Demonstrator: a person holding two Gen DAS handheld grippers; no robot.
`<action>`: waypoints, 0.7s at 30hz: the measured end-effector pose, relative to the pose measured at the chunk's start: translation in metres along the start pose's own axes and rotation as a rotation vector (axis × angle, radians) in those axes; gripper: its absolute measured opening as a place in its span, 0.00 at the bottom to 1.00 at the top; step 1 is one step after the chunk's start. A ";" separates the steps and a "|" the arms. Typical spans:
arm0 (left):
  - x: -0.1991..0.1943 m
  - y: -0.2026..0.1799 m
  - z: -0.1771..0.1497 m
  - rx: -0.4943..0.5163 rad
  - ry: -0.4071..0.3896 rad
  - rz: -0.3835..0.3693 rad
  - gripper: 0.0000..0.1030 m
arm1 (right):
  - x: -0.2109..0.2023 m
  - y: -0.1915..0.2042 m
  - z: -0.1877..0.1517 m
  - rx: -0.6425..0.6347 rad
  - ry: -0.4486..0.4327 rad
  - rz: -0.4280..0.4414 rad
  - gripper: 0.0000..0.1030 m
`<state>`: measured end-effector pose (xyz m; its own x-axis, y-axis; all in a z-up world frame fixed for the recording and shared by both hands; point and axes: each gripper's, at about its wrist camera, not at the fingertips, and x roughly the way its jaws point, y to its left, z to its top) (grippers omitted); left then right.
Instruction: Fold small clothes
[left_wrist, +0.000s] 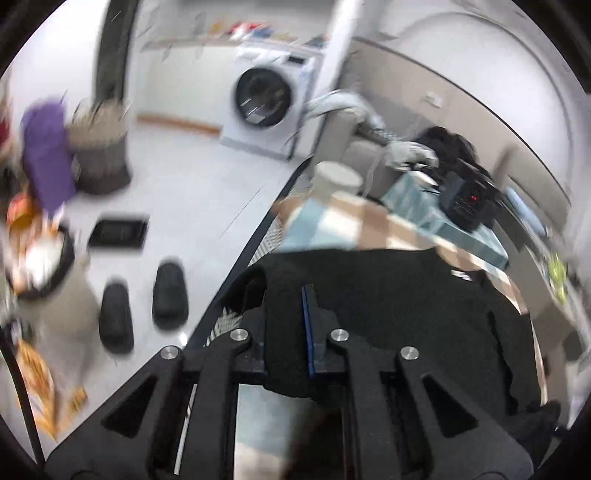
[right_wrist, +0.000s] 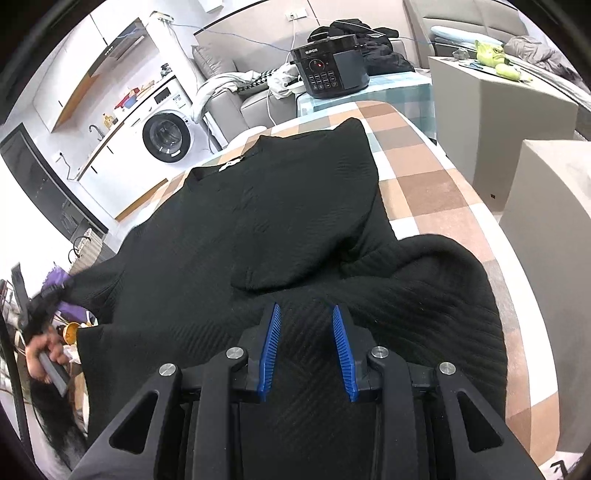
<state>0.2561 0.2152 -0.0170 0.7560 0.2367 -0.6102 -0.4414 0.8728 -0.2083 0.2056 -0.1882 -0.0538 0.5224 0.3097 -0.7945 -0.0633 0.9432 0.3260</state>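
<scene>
Two grippers are seen over one black sweater (right_wrist: 258, 221), which is spread on the checked tablecloth (right_wrist: 436, 192). A fold of its edge is pinched between the closed jaws of the left gripper (left_wrist: 290, 325). The right gripper (right_wrist: 306, 332) is held just above the knit, jaws spread, nothing clamped.

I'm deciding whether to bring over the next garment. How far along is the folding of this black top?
Early. Done: the black ribbed knit top lies spread on the checked tablecloth, one sleeve already folded across its front. In hand: the left gripper is shut on an edge of the top; the right gripper hovers open over the hem. Left: the remaining folds.
</scene>
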 end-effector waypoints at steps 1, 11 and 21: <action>-0.004 -0.017 0.005 0.032 -0.012 -0.008 0.09 | -0.002 -0.002 -0.001 0.003 -0.002 0.003 0.30; 0.019 -0.185 -0.031 0.201 0.244 -0.439 0.35 | -0.022 -0.020 -0.003 0.034 -0.025 -0.015 0.30; -0.009 -0.093 -0.054 0.120 0.190 -0.262 0.48 | -0.020 -0.030 -0.006 0.050 -0.024 -0.004 0.34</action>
<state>0.2647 0.1087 -0.0334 0.7273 -0.0758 -0.6821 -0.1763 0.9399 -0.2923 0.1918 -0.2214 -0.0510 0.5431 0.3024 -0.7833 -0.0192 0.9371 0.3484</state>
